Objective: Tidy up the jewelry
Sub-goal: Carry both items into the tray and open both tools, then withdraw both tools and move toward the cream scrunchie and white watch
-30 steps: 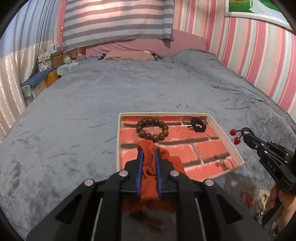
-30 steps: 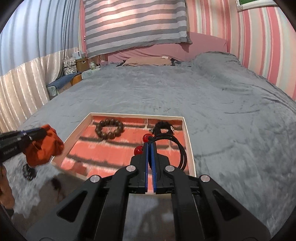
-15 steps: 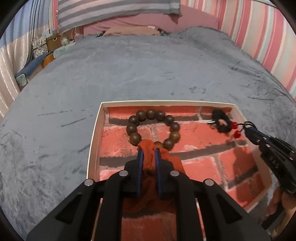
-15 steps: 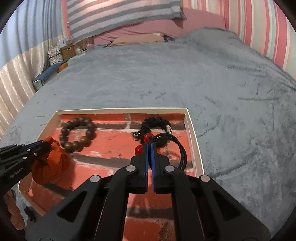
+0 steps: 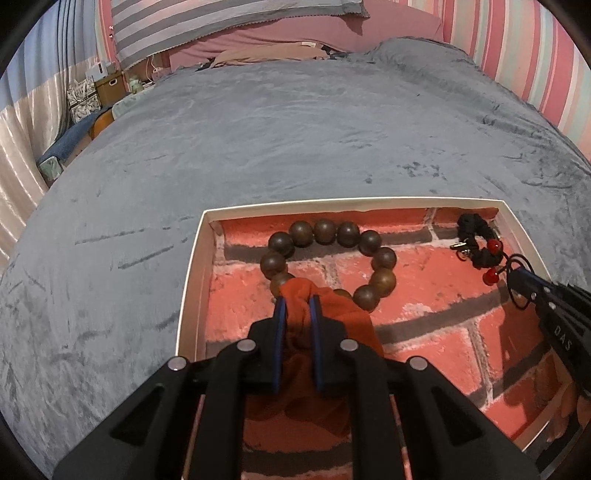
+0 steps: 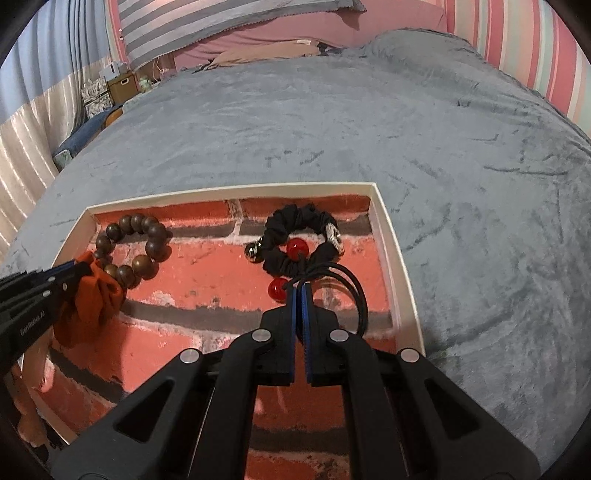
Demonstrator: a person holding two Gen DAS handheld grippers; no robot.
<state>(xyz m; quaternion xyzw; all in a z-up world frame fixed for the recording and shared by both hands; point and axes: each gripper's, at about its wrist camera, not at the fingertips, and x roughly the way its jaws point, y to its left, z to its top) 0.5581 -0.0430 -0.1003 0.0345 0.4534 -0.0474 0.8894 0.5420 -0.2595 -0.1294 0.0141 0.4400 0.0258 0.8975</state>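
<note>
Nearest to where I stand, the left gripper (image 5: 295, 306) has its fingers clamped on a bunched orange scrunchie (image 5: 325, 317), held low over the tray (image 5: 192, 266) near its left wall. The cloth hangs down between and below the fingers and overlaps the near edge of the wooden bead bracelet (image 5: 328, 258).

The right gripper (image 6: 300, 291) is over the right half of the same tray, its fingers pressed together on a black hair tie with two red beads (image 6: 354, 291). The loop of the tie curls out to the right of the fingers, and the beads sit just ahead of the tips.

The tray is a shallow white-walled box with a red brick pattern on its floor, lying on the grey bedspread (image 6: 369, 122). Further in, the bead bracelet lies flat near the tray's far left corner. Near the far right corner lies a black scrunchie (image 6: 295, 236) with small metal charms; one red bead shows inside its ring.

Beyond the tray the bedspread runs back to a striped pillow (image 5: 221, 26).
</note>
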